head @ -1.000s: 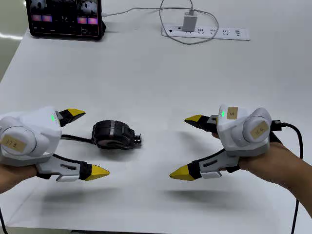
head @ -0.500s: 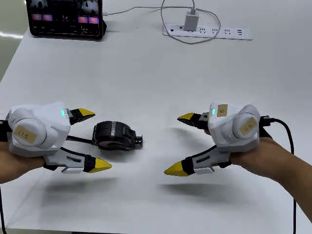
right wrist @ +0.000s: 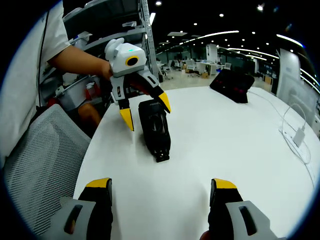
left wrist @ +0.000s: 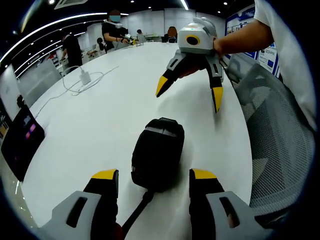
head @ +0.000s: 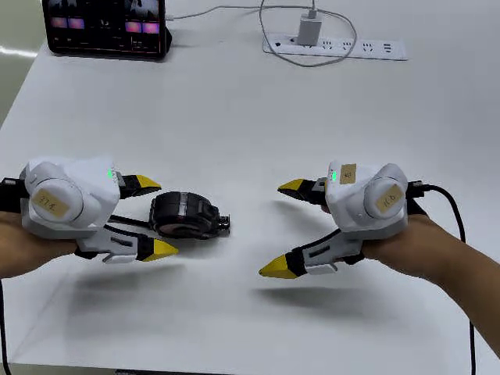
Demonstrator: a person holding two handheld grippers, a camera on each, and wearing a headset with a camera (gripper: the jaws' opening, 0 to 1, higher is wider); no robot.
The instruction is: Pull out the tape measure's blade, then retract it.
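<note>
A black tape measure [head: 184, 216] lies on its side on the white table [head: 234, 117], its blade tip pointing right, and the blade looks fully wound in. My left gripper [head: 155, 218] is open, its yellow-tipped fingers straddling the case's rear end without touching it. In the left gripper view the tape measure [left wrist: 157, 151] sits just ahead of that gripper [left wrist: 154, 176]. My right gripper [head: 285, 227] is open, a short way right of the blade tip. The right gripper view has the tape measure [right wrist: 155, 129] ahead of the gripper [right wrist: 162, 184], with bare table between them.
A dark tablet [head: 105, 27] stands at the far left of the table. A white power strip [head: 336, 48] with a plugged charger and looped cable lies at the far edge. A thin black strap runs left from the tape measure's rear. A mesh chair [left wrist: 272, 125] stands beside the table.
Both grippers have moved inward towards the tape measure. The left gripper's tips now flank the case's rear end. The tape measure has not moved.
</note>
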